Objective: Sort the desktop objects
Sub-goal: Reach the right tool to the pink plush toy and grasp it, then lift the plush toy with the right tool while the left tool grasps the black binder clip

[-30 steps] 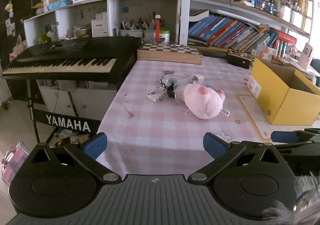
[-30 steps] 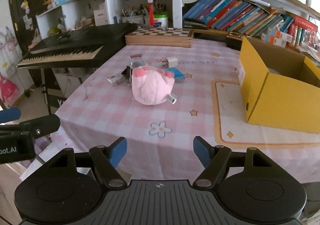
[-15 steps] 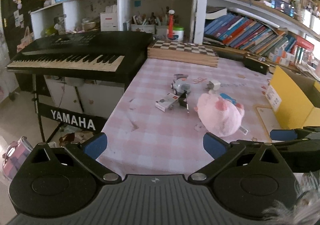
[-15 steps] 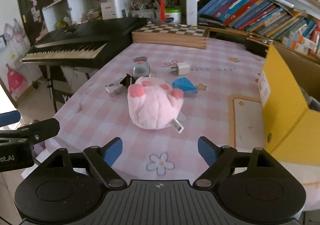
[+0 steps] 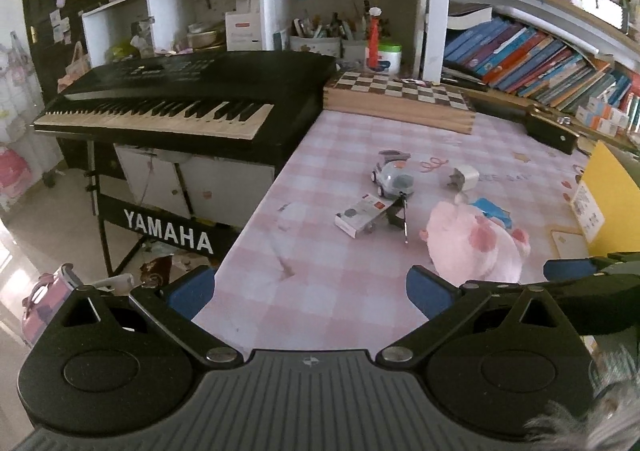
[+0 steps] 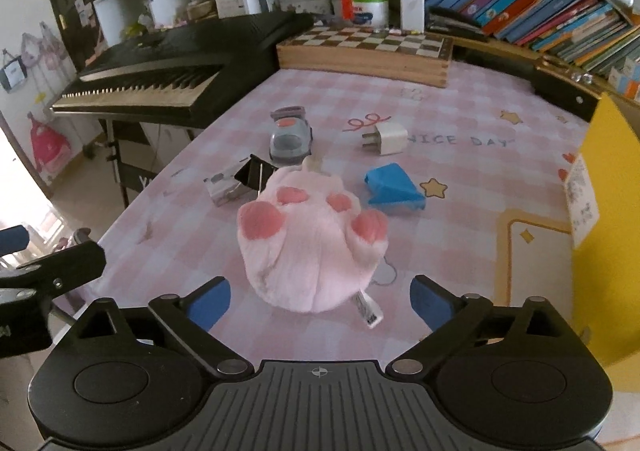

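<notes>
Right gripper point(image 6: 320, 301) has closed on the pink plush toy point(image 6: 312, 247), fingers just spread wide, empty, toy ahead between them, likely first pick; left gripper point(image 5: 308, 293) fingers apart, empty.

The left black plastic gripper point(image 5: 310, 289) has blue finger pads point(image 5: 192, 291) and silver pivot screws. The right black plastic gripper point(image 6: 320, 301) matches, ribbed grey at its base.

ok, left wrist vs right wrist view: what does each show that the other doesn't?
Left wrist only: the YAMAHA stand lettering and the floor beside the table.
Right wrist only: the whole blue wedge, the "NICE DAY" print and the plush's tag.
Both: pink plush, toy car, white charger, binder clip, chessboard, keyboard, yellow box.
</notes>
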Demonstrator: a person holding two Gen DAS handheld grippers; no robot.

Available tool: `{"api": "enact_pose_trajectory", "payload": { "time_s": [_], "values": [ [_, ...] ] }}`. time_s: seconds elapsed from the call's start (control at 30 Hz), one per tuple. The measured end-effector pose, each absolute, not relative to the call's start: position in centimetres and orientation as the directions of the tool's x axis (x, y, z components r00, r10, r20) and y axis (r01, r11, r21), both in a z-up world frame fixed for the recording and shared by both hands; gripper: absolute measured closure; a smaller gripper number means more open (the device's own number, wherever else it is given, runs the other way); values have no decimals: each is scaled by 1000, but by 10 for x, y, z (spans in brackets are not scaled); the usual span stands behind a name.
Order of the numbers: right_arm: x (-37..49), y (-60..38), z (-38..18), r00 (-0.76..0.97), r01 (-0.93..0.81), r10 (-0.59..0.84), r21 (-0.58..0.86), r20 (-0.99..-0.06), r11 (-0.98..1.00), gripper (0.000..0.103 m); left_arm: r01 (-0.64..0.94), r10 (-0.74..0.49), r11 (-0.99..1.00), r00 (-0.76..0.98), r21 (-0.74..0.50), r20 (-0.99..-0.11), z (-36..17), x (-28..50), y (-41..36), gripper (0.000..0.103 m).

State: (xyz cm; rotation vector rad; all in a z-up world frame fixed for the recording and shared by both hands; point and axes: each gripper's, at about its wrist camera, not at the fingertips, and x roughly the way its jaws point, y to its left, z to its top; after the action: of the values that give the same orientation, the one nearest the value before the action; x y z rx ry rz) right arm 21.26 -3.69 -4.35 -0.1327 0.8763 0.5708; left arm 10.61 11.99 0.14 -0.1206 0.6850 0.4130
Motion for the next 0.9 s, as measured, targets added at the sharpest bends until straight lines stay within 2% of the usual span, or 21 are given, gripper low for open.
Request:
{"api": "enact_pose_trajectory", "payload": {
  "time_s": [0.37,0.4,0.43,0.53,0.6,0.7,0.77,0.83,0.9],
  "values": [
    [257,-22,-64,410,-512,467,226,-783,828,5,-451,371,891,653,55,-660,0,124,124,0],
    [261,-23,-66,397,-515,483,246,-780,821,9,-452,372,890,650,56,-663,0,125,123,0],
    [264,-24,-67,379,-520,505,273,-775,809,25,-451,368,891,649,52,-666,0,127,124,1],
    [267,-29,-61,368,-541,531,289,-763,790,32,-441,343,897,653,29,-675,-3,135,126,3],
    [268,-37,-54,373,-544,541,294,-754,786,33,-432,329,902,655,21,-680,-5,142,126,4],
    [266,-51,-41,412,-541,545,286,-730,791,33,-393,294,920,662,15,-689,-9,158,126,10],
    [266,-59,-34,443,-527,539,278,-717,803,33,-347,245,938,666,-1,-705,-15,170,127,25],
    [268,-67,-29,476,-509,526,266,-705,818,33,-296,200,955,666,-9,-719,-22,185,126,34],
    [271,-74,-26,500,-496,515,257,-696,829,33,-245,177,969,664,12,-726,-29,200,122,39]
  ]
}}
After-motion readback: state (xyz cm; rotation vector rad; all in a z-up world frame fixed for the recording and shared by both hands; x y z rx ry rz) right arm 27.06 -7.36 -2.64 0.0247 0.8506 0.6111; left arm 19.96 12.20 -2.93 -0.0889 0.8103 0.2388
